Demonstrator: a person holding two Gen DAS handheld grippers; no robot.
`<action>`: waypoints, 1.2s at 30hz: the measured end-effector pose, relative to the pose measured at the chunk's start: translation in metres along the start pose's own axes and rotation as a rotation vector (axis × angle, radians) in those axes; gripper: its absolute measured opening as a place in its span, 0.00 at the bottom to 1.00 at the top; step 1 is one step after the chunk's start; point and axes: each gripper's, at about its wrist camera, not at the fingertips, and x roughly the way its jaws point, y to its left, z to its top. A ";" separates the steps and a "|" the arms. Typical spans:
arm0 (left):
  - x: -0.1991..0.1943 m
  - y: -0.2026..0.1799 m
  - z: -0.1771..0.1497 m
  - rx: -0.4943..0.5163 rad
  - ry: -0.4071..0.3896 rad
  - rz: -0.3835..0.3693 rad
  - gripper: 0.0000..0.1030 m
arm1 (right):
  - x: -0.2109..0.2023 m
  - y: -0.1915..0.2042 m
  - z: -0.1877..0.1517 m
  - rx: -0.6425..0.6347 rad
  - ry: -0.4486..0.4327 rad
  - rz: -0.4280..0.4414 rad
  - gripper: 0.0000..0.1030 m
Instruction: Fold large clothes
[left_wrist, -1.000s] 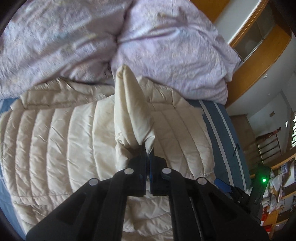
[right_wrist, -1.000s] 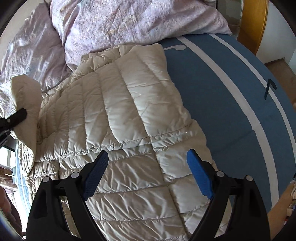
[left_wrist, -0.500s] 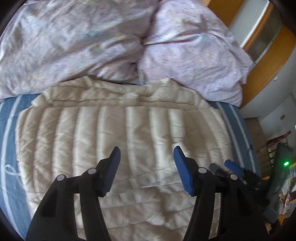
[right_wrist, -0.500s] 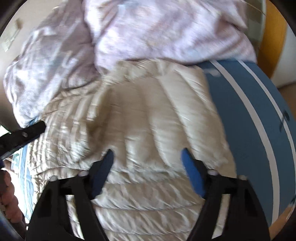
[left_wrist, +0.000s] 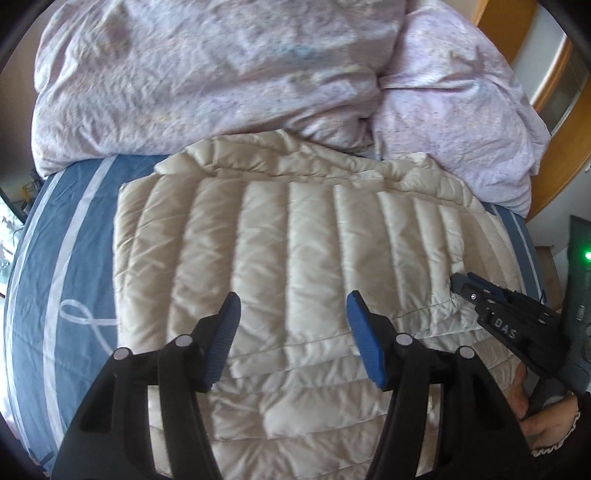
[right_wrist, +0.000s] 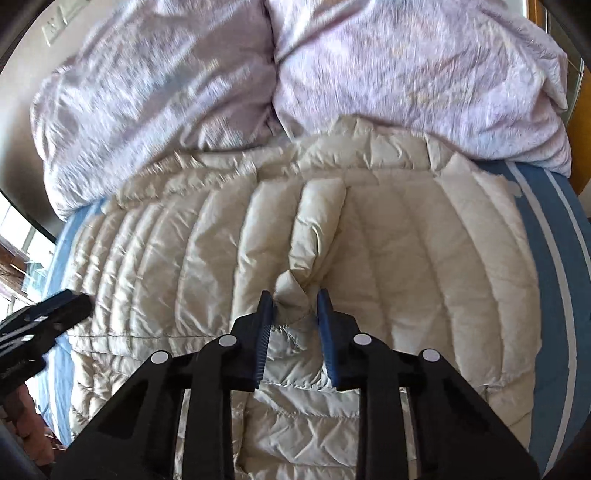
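Observation:
A cream quilted down jacket (left_wrist: 295, 240) lies spread on a blue bed sheet (left_wrist: 74, 258). My left gripper (left_wrist: 293, 325) hovers open and empty above its near part. In the right wrist view the jacket (right_wrist: 406, 258) fills the middle, and my right gripper (right_wrist: 294, 314) has its blue pads (right_wrist: 325, 321) close on either side of a raised fold of the sleeve (right_wrist: 295, 291), half closed around it. The right gripper also shows in the left wrist view (left_wrist: 465, 286) at the jacket's right edge.
A crumpled lilac duvet (left_wrist: 221, 85) is piled at the far side of the bed, against the jacket's collar. The blue sheet has white stripes (right_wrist: 561, 240). A wooden frame (left_wrist: 554, 147) stands at the right. A device with a green light (left_wrist: 587, 254) is at the far right.
My left gripper let go of the sleeve it held up, opened and pulled back. My right gripper moved over the jacket and its jaws narrowed around a fold of sleeve.

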 end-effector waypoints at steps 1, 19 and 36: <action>0.000 0.005 -0.001 -0.006 0.002 0.002 0.58 | 0.006 -0.001 -0.001 0.002 0.019 -0.013 0.25; -0.037 0.077 -0.055 -0.042 0.015 0.082 0.73 | -0.021 -0.039 -0.002 0.035 0.084 -0.020 0.80; -0.075 0.122 -0.191 -0.176 0.121 0.007 0.73 | -0.104 -0.212 -0.163 0.225 0.241 0.022 0.80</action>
